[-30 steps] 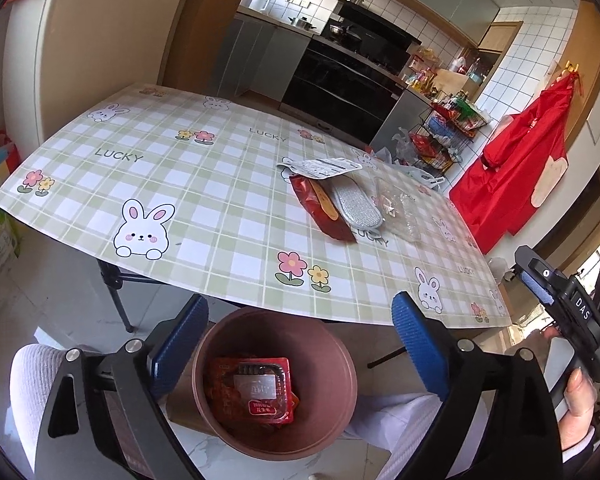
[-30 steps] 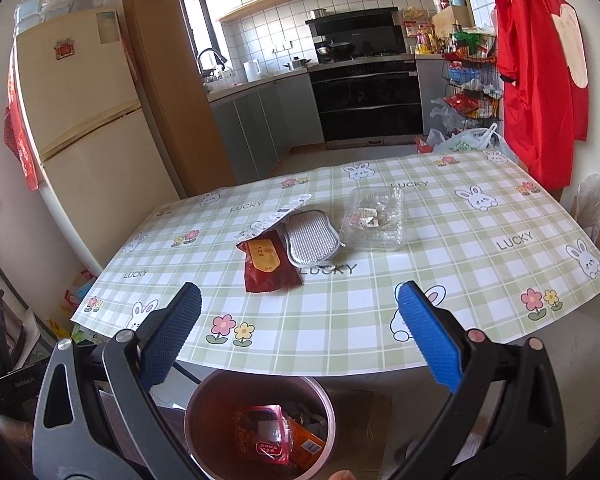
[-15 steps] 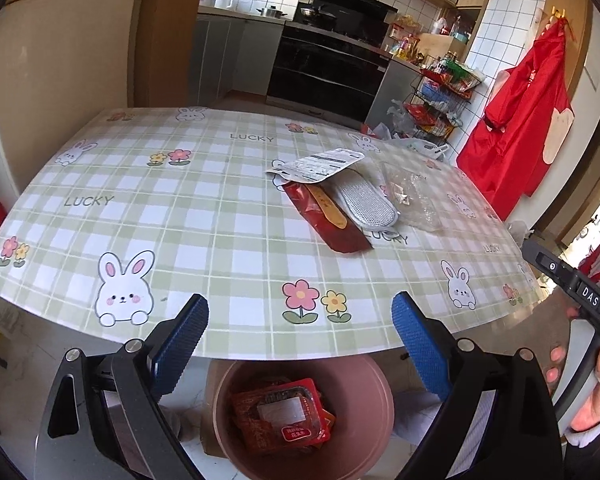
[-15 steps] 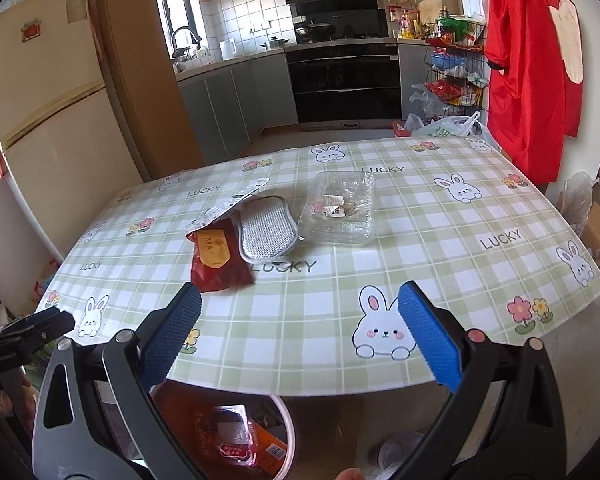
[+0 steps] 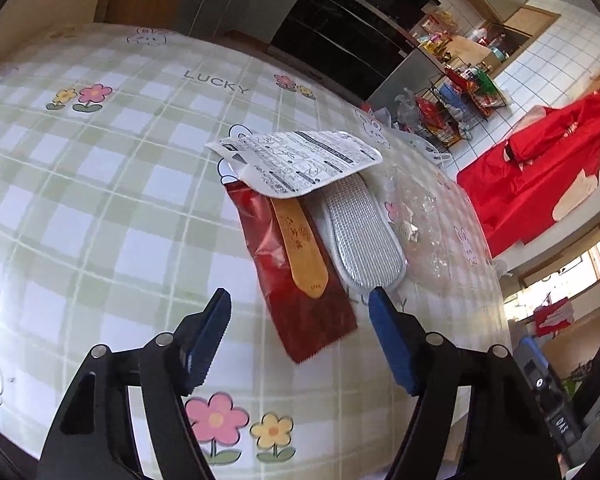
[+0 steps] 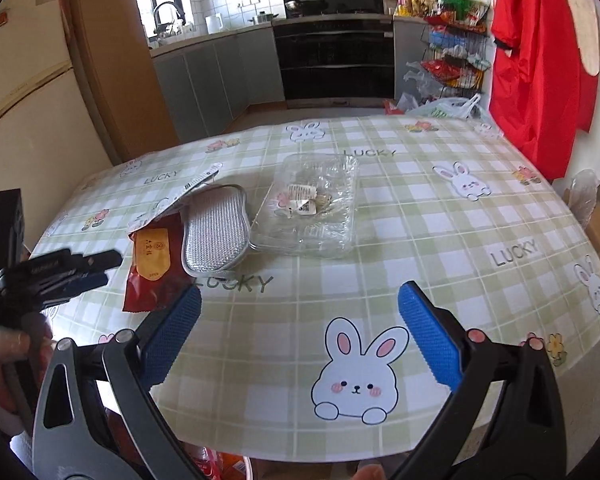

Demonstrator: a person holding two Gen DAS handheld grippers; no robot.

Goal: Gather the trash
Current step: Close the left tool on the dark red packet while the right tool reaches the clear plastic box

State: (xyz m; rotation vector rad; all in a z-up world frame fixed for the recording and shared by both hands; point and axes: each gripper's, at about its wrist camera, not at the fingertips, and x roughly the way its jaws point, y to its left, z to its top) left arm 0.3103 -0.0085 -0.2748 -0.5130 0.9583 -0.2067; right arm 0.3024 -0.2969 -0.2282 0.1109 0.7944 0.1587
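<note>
A red foil wrapper (image 5: 296,268) with an orange label lies on the checked table, also in the right wrist view (image 6: 152,264). Beside it lie a silver blister pack (image 5: 360,232) with a white printed backing card (image 5: 296,160) and a clear plastic tray (image 6: 312,208). My left gripper (image 5: 300,320) is open and empty, hovering just short of the wrapper's near end. It also shows at the left of the right wrist view (image 6: 80,270). My right gripper (image 6: 300,332) is open and empty over the table's front part, apart from the trash.
A brown trash bin with red packets (image 6: 216,464) sits under the table's front edge. A red apron (image 6: 540,60) hangs at the right. A fridge (image 6: 24,92) stands left, with kitchen counters and an oven (image 6: 336,56) behind the table.
My left gripper has moved forward from above the bin to just before the red wrapper. My right gripper has also advanced over the table. Both stay open.
</note>
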